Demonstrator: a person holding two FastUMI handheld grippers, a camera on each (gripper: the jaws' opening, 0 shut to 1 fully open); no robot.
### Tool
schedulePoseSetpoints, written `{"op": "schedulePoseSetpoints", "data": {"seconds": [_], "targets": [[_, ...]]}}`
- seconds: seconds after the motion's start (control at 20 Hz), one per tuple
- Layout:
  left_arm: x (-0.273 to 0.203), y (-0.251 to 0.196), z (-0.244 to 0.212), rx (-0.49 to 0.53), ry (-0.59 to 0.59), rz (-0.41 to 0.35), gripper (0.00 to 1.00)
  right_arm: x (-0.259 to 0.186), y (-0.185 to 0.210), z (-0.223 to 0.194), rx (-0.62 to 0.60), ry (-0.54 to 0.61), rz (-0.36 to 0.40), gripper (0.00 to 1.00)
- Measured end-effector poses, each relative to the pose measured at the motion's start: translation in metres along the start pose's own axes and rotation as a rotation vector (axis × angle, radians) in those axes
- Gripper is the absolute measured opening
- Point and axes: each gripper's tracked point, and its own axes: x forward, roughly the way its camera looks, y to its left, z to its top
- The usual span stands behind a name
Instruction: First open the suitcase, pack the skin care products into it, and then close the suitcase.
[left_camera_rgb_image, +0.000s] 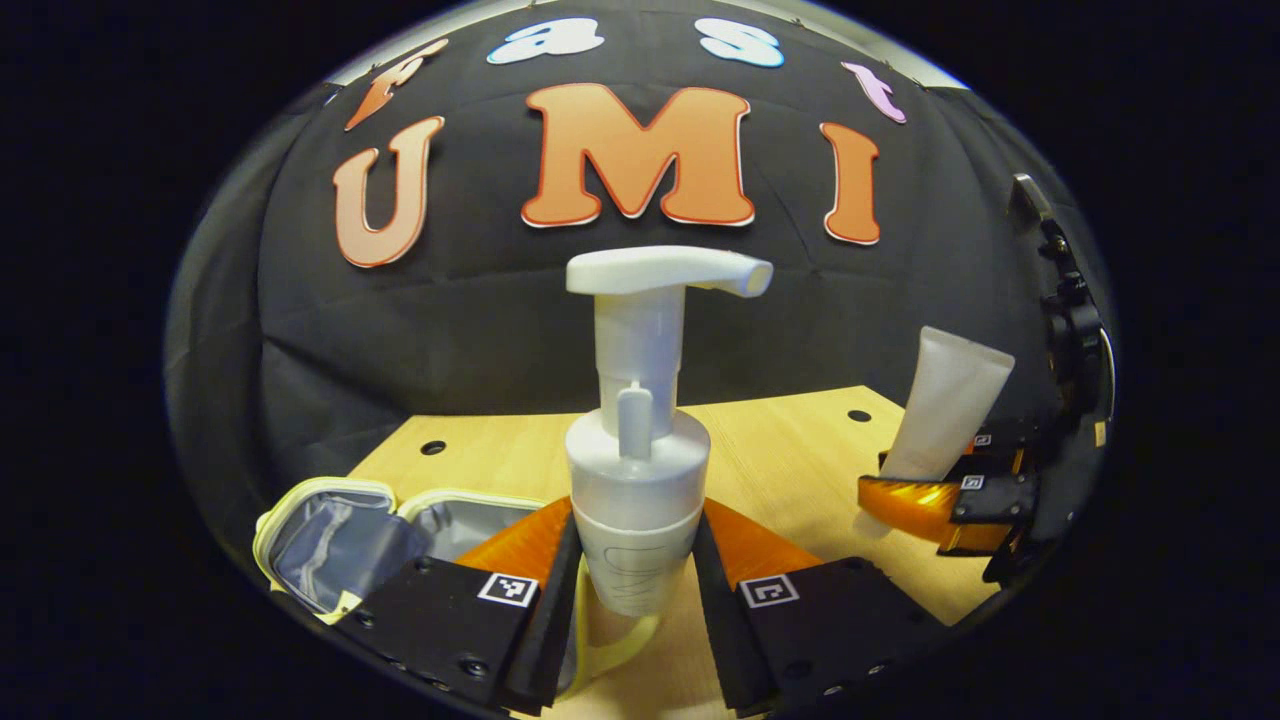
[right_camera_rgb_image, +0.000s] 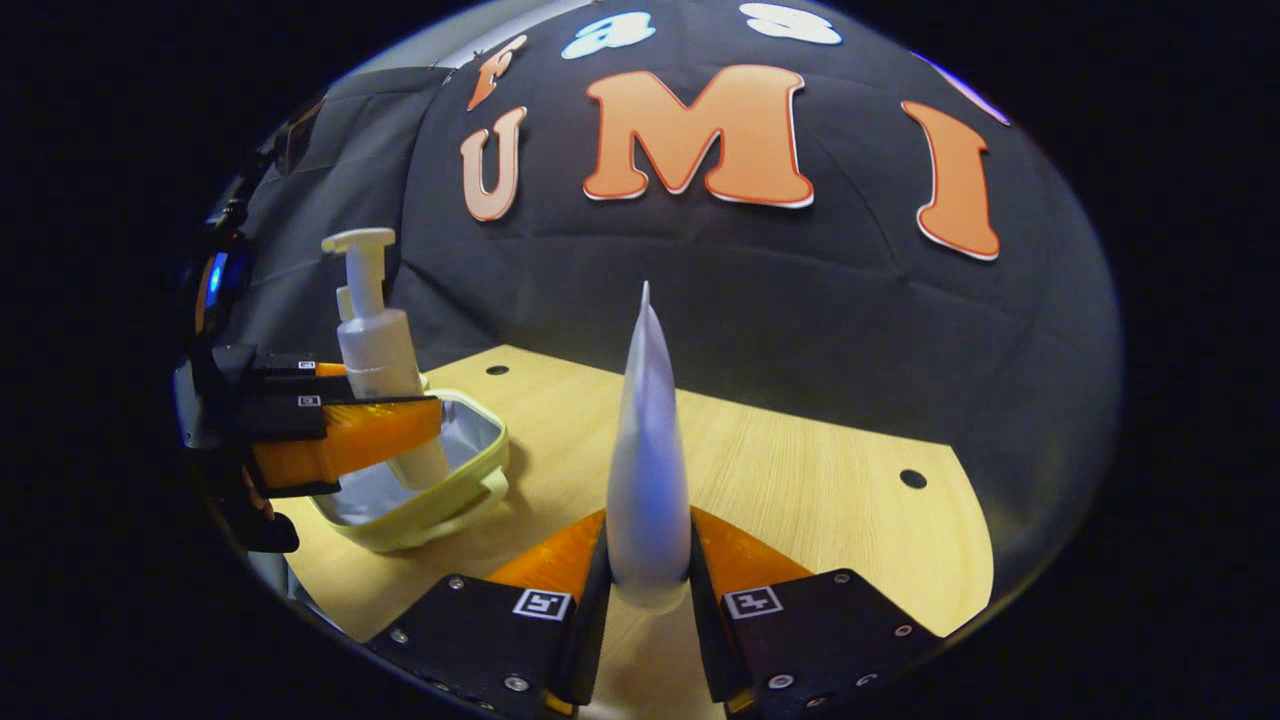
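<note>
Holding the pump bottle (left_camera_rgb_image: 637, 470) upright, left gripper (left_camera_rgb_image: 637, 590) has its fingers pressed on the lower body, above the open case (left_camera_rgb_image: 330, 545) on the table (left_camera_rgb_image: 790, 460); right gripper (right_camera_rgb_image: 648, 585) has its fingers closed on the tube (right_camera_rgb_image: 647, 450) near its cap end, crimped tip up, well apart from the case. Judgement: bottle looks like rigid smooth plastic, top-heavy at the pump head, likely slippery; grip low on the body is sound, never on the nozzle. Tube appears light and soft; it may squash or slide, so a hold near the stiffer cap shoulder suits.
</note>
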Motion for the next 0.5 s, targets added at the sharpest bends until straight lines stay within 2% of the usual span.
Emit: {"op": "schedulePoseSetpoints", "data": {"seconds": [0.15,0.5], "targets": [[-0.013,0.04,0.008,-0.003,-0.006,0.036,0.59,-0.005,0.018,0.029,-0.002,-0.024,0.003,0.42],[-0.033,0.126,-0.007,0.03,0.036,0.036,0.59,-0.004,0.086,0.068,0.03,-0.054,-0.018,0.41]]}}
